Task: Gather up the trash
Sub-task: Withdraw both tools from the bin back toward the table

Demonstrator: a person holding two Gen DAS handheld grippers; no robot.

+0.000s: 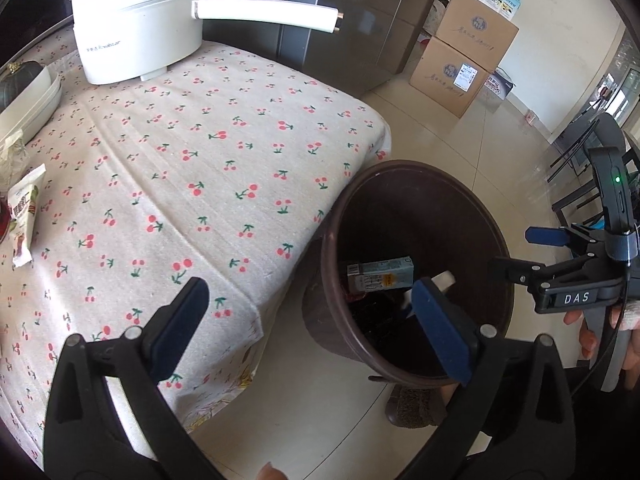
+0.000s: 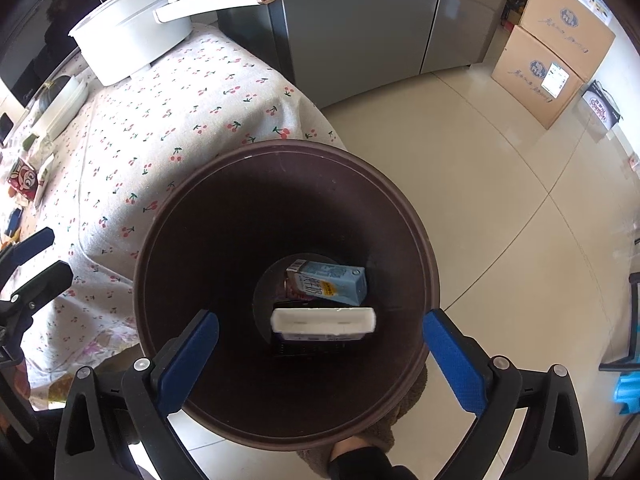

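Note:
A dark brown trash bin [image 2: 224, 216] stands on the floor beside the table; it also shows in the left wrist view [image 1: 480, 224]. Inside lie a light blue drink carton [image 2: 332, 282], a white foam tray [image 2: 324, 319] and dark items beneath. My right gripper [image 2: 320, 356] is open and empty directly above the bin mouth; it also shows in the left wrist view [image 1: 516, 250]. My left gripper [image 1: 308, 328] is open and empty over the table corner and bin rim. A snack wrapper [image 1: 25, 212] lies on the cherry-print tablecloth [image 1: 208, 152] at the left edge.
A white electric pot [image 1: 140, 28] with a long handle stands at the table's back. A white dish [image 1: 30, 100] sits at the left. A red packet [image 2: 24, 180] lies on the far table end. Cardboard boxes [image 1: 464, 60] stack by the wall. A grey fridge [image 2: 352, 20] stands behind.

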